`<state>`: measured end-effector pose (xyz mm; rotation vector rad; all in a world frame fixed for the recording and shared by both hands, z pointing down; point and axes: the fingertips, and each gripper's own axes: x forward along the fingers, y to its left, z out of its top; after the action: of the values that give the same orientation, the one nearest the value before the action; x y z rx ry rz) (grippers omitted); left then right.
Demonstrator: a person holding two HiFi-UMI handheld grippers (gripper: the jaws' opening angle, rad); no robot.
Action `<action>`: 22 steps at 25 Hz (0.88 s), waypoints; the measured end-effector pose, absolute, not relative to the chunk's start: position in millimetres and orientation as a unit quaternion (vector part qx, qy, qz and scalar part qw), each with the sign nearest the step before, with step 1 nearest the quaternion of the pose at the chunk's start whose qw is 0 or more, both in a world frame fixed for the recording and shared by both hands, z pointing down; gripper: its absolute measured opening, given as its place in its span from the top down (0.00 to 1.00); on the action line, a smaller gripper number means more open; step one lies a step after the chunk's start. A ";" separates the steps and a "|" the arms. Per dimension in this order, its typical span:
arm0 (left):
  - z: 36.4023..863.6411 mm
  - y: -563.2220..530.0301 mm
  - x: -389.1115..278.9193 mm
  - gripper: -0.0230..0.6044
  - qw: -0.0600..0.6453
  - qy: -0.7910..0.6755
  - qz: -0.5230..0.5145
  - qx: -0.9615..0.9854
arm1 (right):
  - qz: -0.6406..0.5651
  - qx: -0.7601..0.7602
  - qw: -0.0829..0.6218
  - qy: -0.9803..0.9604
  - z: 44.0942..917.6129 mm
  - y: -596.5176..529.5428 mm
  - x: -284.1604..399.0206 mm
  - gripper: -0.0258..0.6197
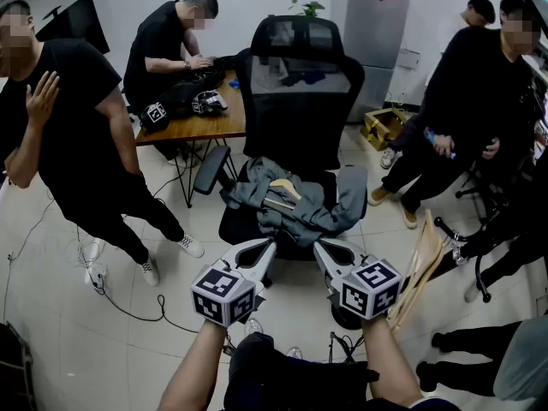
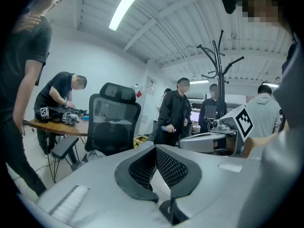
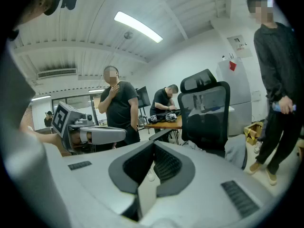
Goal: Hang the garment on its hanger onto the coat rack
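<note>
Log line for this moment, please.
left gripper: shut, empty | right gripper: shut, empty | grey garment with wooden hanger: lying on black office chair, untouched | black coat rack: top hooks bare

Chair (image 1: pixel 300 118): black, mesh-backed.
Desk (image 1: pixel 205 125): wooden, left of the chair, black gear (image 1: pixel 184 97) on top.
Box (image 1: pixel 383 127): yellow, on the floor.

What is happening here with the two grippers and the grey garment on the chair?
A person holds a gripper in each hand. The left gripper and the right gripper are both shut and hold nothing. They point toward a black office chair. A grey garment on a wooden hanger lies crumpled on the seat, not yet picked up. The black coat rack stands further off in the room, and its upper hooks look bare.
</note>
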<state>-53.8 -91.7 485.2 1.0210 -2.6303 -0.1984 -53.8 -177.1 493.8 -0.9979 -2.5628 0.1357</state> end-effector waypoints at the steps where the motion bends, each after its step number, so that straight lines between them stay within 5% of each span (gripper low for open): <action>1: 486.0 -89.1 -58.6 0.96 0.156 -0.918 -0.069 0.357 | 0.048 -0.355 0.193 -0.914 494.8 -174.8 -58.4 0.95; 22: 502.5 -19.1 -198.6 0.96 0.175 -0.888 -0.078 0.418 | 0.026 -0.283 0.221 -0.933 495.1 -115.8 -187.5 0.95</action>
<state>-198.6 -19.1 502.5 1.1847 -2.5149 -0.2223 -187.5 -115.8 495.1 -0.7813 -2.5793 0.0707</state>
